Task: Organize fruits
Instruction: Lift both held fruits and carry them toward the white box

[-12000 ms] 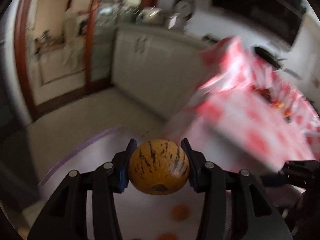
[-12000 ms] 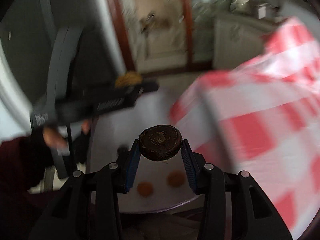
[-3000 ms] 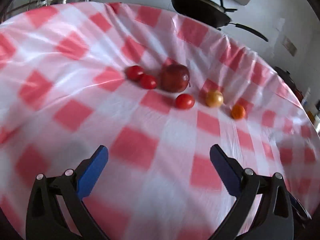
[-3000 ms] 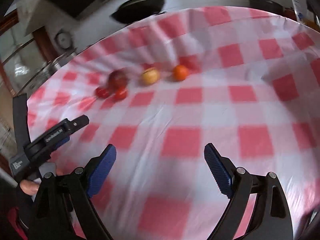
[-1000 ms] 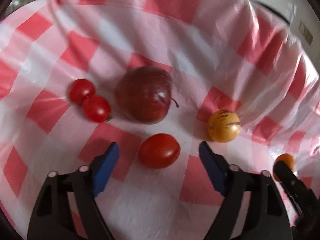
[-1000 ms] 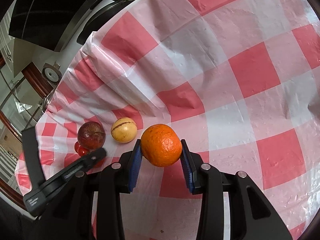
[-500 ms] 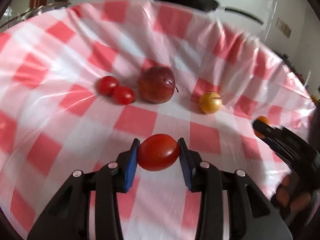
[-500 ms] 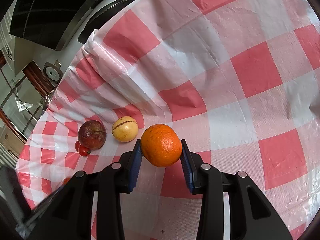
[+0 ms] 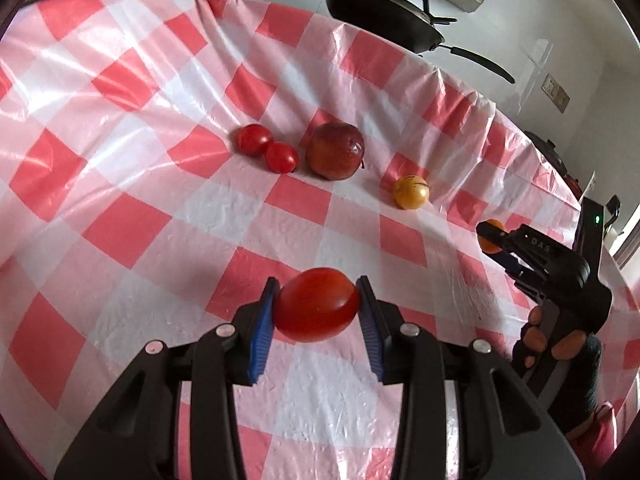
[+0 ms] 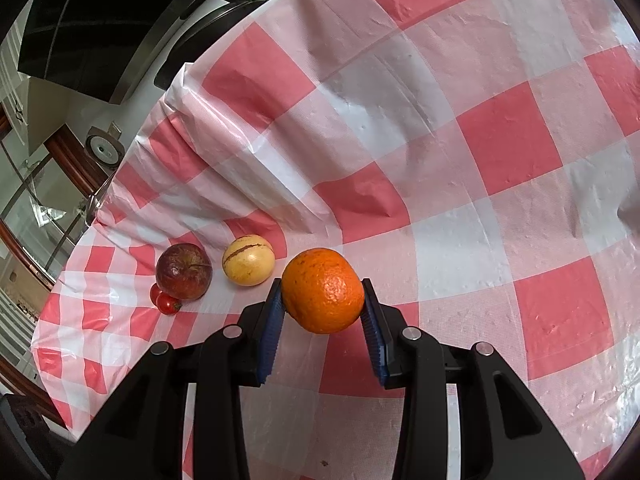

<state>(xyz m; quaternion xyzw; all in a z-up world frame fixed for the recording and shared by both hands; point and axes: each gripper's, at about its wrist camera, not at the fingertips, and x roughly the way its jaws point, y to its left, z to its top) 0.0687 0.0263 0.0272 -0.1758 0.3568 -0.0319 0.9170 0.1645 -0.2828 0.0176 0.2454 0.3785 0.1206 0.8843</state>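
Note:
My left gripper (image 9: 317, 309) is shut on a red tomato (image 9: 316, 305), held above the red-and-white checked tablecloth (image 9: 160, 208). Farther back on the cloth lie two small tomatoes (image 9: 266, 147), a dark red apple (image 9: 335, 151) and a yellow striped fruit (image 9: 410, 192). My right gripper (image 10: 322, 294) is shut on an orange (image 10: 323, 290). The same right gripper (image 9: 490, 236) appears at the right of the left wrist view, held by a person's hand (image 9: 556, 344). In the right wrist view the apple (image 10: 183, 270), yellow fruit (image 10: 248, 259) and small tomatoes (image 10: 165, 301) sit to the left.
A black frying pan (image 9: 380, 12) rests beyond the table's far edge, against a white wall. The tablecloth is wrinkled and folds down along that edge (image 10: 224, 160). Wide stretches of cloth (image 10: 520, 160) lie to the right of the fruit row.
The left gripper closed on the tomato and drew back from the fruit row with it, so the row now looks farther away. The right gripper kept still, holding the orange.

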